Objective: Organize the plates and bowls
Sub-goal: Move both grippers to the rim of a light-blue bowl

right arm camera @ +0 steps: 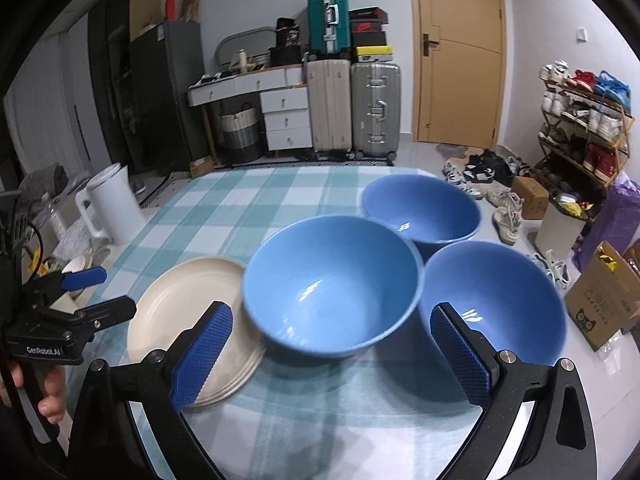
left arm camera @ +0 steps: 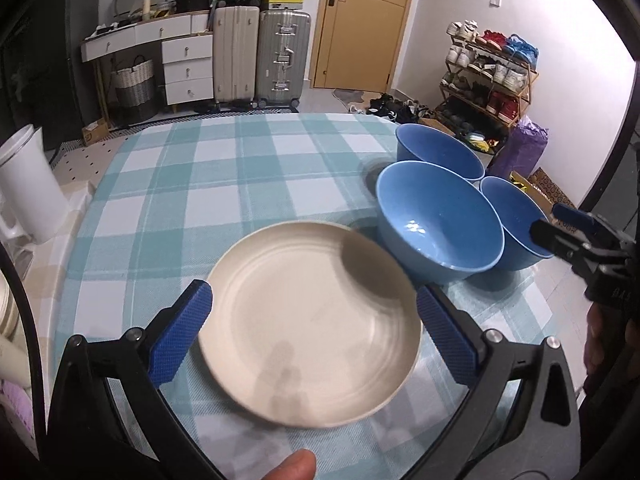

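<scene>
Three glossy blue bowls [right arm camera: 332, 292] beside stacked cream plates [left arm camera: 310, 360]; both grippers gape empty.

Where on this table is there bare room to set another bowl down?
Free: the checked cloth between the white jug, the cream plates and the far table edge. Crowded: the right side, where three blue bowls cluster beside the plates.

This is a lived-in home. At the top of the frame, suitcases [right arm camera: 354, 108] stand against the far wall beside a white drawer unit [right arm camera: 286, 118] and a wooden door [right arm camera: 460, 52]. A loaded shoe rack [right arm camera: 580, 124] fills the right edge, with loose shoes [right arm camera: 480, 168] on the floor. A checked cloth [right arm camera: 240, 208] covers the desk.
</scene>
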Demonstrator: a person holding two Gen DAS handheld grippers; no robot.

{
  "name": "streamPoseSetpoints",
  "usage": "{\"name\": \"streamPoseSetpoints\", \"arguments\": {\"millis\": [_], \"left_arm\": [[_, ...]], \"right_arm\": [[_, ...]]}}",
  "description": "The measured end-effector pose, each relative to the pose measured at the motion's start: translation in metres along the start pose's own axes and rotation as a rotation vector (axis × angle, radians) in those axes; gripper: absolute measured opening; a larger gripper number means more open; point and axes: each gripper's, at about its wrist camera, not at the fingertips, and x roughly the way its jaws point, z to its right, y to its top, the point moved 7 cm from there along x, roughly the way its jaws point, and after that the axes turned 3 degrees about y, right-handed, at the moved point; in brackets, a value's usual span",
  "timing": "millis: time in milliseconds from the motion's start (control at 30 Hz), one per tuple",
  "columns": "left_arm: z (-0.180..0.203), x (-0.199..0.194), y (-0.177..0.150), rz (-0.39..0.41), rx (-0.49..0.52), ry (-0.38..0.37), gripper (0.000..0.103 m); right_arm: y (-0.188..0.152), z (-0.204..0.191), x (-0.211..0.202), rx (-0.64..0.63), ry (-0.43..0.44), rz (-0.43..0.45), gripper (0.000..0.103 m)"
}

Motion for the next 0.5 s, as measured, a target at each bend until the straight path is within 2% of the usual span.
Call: {"name": "streamPoseSetpoints", "arguments": {"millis": [500], "left_arm": [[0.057, 0.046, 0.066, -0.023, 0.069, -0.033, 0.102]], "right_arm": [[0.039, 0.072, -0.016, 0.053, -0.066, 0.043, 0.102]]}}
